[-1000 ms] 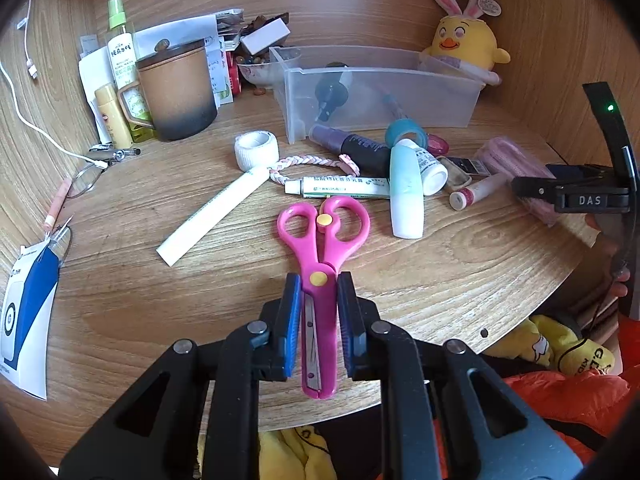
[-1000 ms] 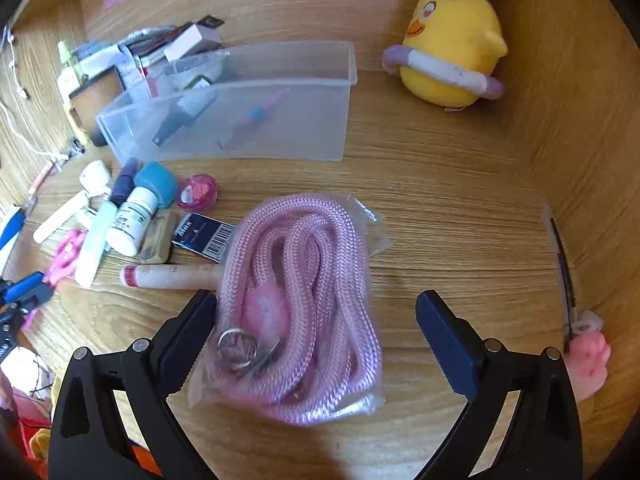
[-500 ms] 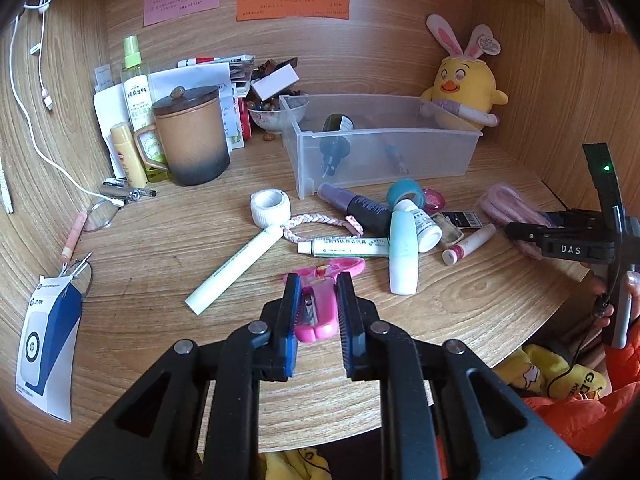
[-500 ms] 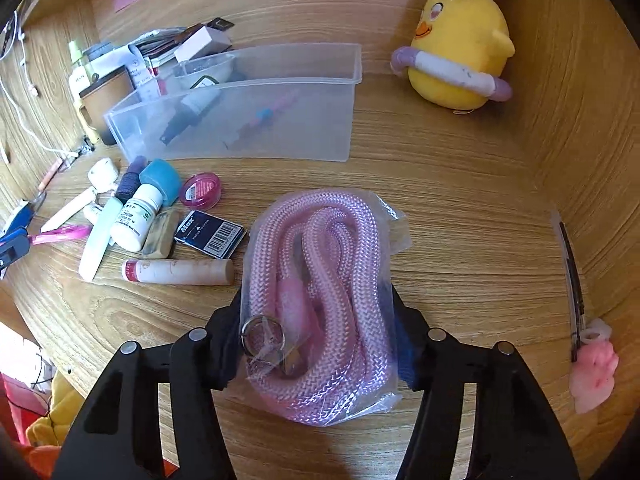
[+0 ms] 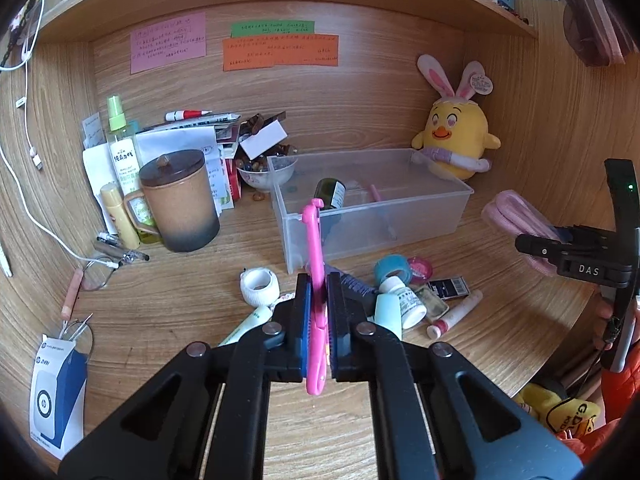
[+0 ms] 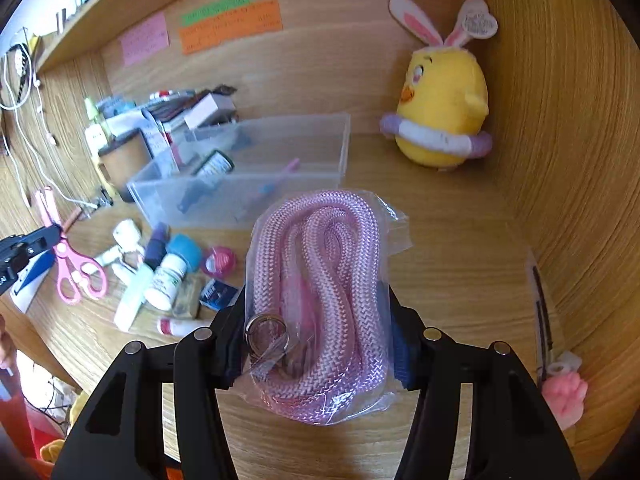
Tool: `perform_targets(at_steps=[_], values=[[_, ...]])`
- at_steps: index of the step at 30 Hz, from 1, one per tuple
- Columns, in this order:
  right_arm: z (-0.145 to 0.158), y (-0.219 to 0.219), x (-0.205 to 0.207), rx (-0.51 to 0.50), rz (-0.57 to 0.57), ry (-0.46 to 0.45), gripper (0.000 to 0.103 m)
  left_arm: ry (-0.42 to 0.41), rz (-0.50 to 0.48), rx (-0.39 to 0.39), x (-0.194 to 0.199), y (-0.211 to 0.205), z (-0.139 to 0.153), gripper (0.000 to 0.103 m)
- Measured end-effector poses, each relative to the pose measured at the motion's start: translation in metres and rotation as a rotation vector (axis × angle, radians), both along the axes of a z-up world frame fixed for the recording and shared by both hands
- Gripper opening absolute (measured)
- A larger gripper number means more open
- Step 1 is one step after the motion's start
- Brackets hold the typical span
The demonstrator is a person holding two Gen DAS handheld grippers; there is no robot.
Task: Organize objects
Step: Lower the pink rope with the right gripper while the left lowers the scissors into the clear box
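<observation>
Both held things have come up off the tabletop (image 5: 168, 312) since a second ago: the pink scissors (image 5: 314, 264) lay flat then and now stand blade-up, and the bagged pink rope (image 6: 320, 300) hangs clear of the wood. On the left gripper (image 5: 319, 312) the fingers are clamped together on the scissors' blades, with the handles dangling below in the right wrist view. On the right gripper (image 6: 316, 344) the fingers press both sides of the rope bag. Beyond the scissors, at about 12 o'clock, sits the clear plastic bin (image 5: 372, 216).
</observation>
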State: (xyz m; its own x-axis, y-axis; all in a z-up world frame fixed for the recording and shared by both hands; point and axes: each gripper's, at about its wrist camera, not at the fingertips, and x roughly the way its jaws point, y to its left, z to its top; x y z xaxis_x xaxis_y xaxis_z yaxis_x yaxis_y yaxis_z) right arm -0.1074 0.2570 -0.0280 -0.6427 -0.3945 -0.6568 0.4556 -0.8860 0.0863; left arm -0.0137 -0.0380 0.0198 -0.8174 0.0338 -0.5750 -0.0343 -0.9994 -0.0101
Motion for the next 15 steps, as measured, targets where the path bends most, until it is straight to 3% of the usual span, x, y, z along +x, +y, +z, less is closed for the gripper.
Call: perform_targets(at_steps=[15], values=[[0.05,-0.043,-0.029,-0.058,0.067,0.139,0.053,0.101,0.025,0.055,-0.044,-0.018,0.051,0.006]])
